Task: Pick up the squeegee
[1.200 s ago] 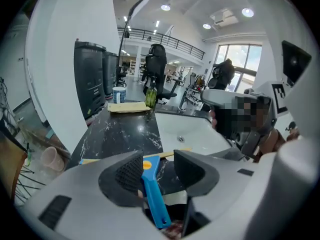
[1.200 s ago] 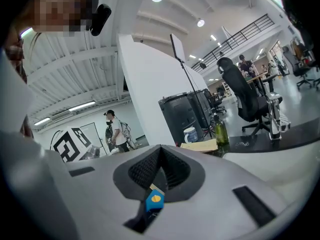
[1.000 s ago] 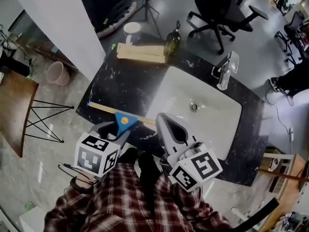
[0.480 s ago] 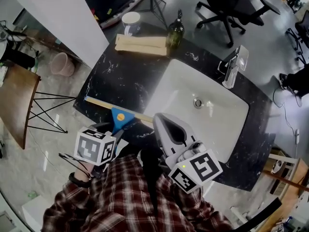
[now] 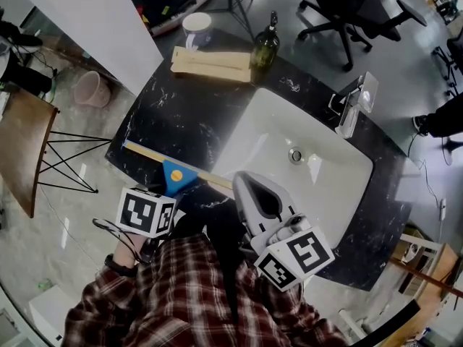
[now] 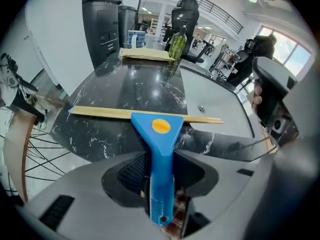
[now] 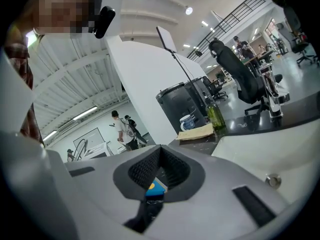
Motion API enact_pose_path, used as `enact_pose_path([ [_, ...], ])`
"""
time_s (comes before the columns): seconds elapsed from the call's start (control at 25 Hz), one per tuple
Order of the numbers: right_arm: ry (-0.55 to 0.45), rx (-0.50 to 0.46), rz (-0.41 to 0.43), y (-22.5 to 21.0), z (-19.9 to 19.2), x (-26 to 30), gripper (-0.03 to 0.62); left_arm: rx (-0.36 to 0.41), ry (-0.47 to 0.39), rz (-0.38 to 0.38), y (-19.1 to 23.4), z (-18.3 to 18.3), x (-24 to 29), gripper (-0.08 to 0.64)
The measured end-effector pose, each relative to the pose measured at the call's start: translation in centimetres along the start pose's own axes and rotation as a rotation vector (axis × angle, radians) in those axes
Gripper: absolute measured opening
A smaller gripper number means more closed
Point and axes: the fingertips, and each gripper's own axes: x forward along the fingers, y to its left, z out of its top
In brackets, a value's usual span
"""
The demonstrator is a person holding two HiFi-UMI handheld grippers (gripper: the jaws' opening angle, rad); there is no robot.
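Squeegee (image 6: 161,130) handle is pinched between the jaws of the left gripper (image 5: 171,196), which are pressed against its blue sides. The handle runs back through the jaws, and the blue triangular head with its orange disc points away from the person. The long pale blade is held crosswise above the near left part of the black marble counter (image 5: 181,118), one end reaching towards the white sink (image 5: 325,194). Whether the blade touches the stone cannot be told.

The right gripper (image 5: 244,182) is held beside the left one, over the near edge of the sink, with its jaws pressed together and nothing caught between them.

At the far edge of the counter a green bottle (image 5: 265,48) is seen just beside a flat beige stack (image 5: 212,62), with a mug (image 5: 197,29) behind it. A tap (image 5: 353,108) is mounted at the far side of the sink.
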Motion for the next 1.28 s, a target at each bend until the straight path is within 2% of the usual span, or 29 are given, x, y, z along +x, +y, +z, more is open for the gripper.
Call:
enact_pose_path([
  [0.28,-0.005,0.015,-0.004,-0.3,0.0,0.2,0.011,0.037,0.071,0.048,0.4,-0.1,0.2,0.146],
  [0.6,-0.02,0.019,-0.026,-0.2,0.3,0.1,0.011,0.062,0.023,0.037,0.5,-0.1,0.0,0.143],
  [1.0,-0.067,-0.007,-0.134,-0.6,2.1,-2.2,0.011,0.079,-0.152,-0.024,0.9,3.5,-3.3,0.143],
  [1.28,-0.102,-0.048,-0.225,-0.2,3.7,-4.3,0.011,0.136,-0.31,-0.092,-0.2,7.6,-6.6,0.141],
])
